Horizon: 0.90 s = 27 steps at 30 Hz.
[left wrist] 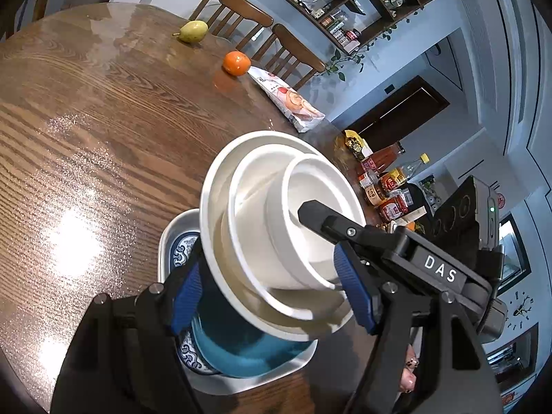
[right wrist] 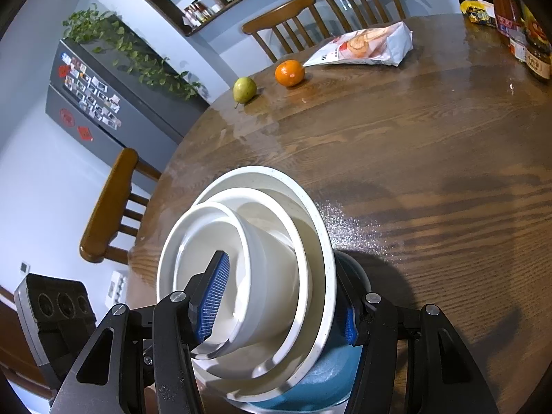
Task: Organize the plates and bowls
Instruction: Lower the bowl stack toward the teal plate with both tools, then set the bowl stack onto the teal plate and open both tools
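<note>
A stack of three nested white bowls (left wrist: 276,227) sits on a teal bowl (left wrist: 241,348), over a blue-patterned plate (left wrist: 183,252) and a white square plate (left wrist: 165,241) on the wooden table. My left gripper (left wrist: 272,296) is shut on the stack's rims, blue pads on either side. My right gripper (right wrist: 279,307) is shut on the same bowl stack (right wrist: 248,262) from the opposite side, one finger (right wrist: 214,296) inside the innermost bowl, the other outside by the teal bowl (right wrist: 327,372). The right gripper also shows in the left wrist view (left wrist: 310,214).
A pear (left wrist: 193,31), an orange (left wrist: 236,63) and a snack bag (left wrist: 293,100) lie at the table's far side. Jars and bottles (left wrist: 386,186) crowd the right edge. Wooden chairs (right wrist: 114,207) stand around the table.
</note>
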{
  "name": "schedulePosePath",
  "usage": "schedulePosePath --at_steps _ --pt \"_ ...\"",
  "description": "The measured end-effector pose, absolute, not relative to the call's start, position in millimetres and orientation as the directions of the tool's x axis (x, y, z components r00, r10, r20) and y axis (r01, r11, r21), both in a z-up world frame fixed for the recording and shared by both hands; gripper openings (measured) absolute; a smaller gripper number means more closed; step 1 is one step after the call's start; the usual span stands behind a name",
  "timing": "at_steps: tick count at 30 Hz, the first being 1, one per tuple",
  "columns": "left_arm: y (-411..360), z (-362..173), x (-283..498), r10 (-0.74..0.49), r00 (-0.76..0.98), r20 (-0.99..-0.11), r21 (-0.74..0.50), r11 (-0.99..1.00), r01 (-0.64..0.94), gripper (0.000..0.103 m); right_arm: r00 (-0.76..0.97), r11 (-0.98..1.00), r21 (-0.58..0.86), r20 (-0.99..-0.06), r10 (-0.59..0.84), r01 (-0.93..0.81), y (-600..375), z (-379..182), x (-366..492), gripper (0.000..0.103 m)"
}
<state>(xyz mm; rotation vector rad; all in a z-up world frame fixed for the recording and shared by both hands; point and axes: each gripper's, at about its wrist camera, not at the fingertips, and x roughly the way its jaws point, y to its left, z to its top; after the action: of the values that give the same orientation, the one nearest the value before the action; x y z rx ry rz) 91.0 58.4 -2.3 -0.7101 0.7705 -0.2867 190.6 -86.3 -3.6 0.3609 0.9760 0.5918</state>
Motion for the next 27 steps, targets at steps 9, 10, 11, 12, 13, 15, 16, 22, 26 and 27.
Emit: schedulePosePath --at_steps 9,10,11,12,13,15,16,22,26,27 --pt "56 -4 87 -0.48 0.694 -0.536 -0.675 0.738 -0.011 0.071 0.438 0.804 0.506 -0.675 0.594 -0.312 -85 -4 183 0.058" --pt "55 -4 86 -0.479 0.695 -0.537 -0.673 0.739 -0.01 0.071 0.435 0.804 0.507 -0.676 0.595 -0.311 -85 -5 183 0.058" --pt "55 -5 86 -0.48 0.695 -0.536 -0.673 0.74 -0.009 0.071 0.434 0.804 0.507 -0.676 0.595 -0.311 -85 -5 182 0.058" --pt "55 -5 85 -0.481 0.694 -0.535 -0.673 0.739 -0.007 0.071 0.435 0.805 0.505 -0.677 0.593 -0.312 -85 -5 181 0.058" --pt "55 -6 85 -0.482 0.694 -0.534 -0.673 0.739 -0.005 0.071 0.434 0.805 0.504 -0.678 0.593 -0.312 -85 -5 181 0.058" --pt "54 -7 84 -0.484 0.69 -0.538 -0.668 0.744 0.001 0.071 0.43 0.805 0.503 -0.681 0.593 -0.313 -85 -6 180 0.059" --pt "54 -8 84 -0.483 0.689 -0.54 -0.664 0.747 0.003 0.071 0.428 0.806 0.503 -0.683 0.592 -0.313 -85 -7 180 0.058" --pt "54 -10 83 -0.493 0.683 -0.538 -0.67 0.743 0.009 0.071 0.432 0.808 0.499 -0.682 0.589 -0.313 -85 -9 177 0.058" --pt "52 -11 82 -0.493 0.685 -0.536 -0.665 0.747 0.016 0.071 0.436 0.807 0.5 -0.679 0.591 -0.316 -87 -10 175 0.059" --pt "51 -11 81 -0.492 0.686 -0.537 -0.663 0.748 0.017 0.071 0.432 0.806 0.501 -0.68 0.592 -0.315 -87 -11 175 0.058"
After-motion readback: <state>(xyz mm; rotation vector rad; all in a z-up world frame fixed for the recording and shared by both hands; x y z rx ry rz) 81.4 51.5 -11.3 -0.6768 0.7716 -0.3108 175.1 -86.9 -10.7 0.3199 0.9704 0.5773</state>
